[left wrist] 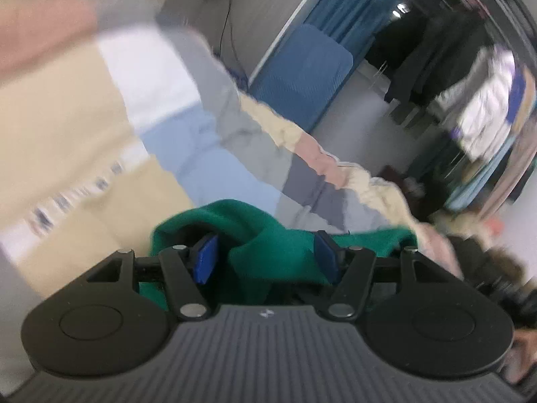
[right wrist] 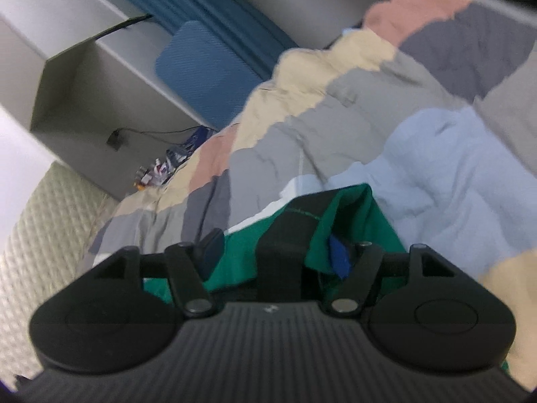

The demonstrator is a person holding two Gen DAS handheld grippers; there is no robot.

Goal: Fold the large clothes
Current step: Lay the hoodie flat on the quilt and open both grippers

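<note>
Left gripper [left wrist: 266,257]: over patchwork quilt [left wrist: 214,127], jaws part-open, green garment [left wrist: 265,235] bunched between them.
Right gripper [right wrist: 275,252]: over the quilt, jaws part-open, green garment with black band between.

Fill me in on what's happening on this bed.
A person holds a gripper in each hand, working on a green garment over a patchwork quilt. The left gripper has bunched green cloth between its jaws; the right gripper has green cloth and a dark strap between its own. Both views are blurred, so how firmly either one grips is unclear. The garment is still crumpled, not folded.
</note>
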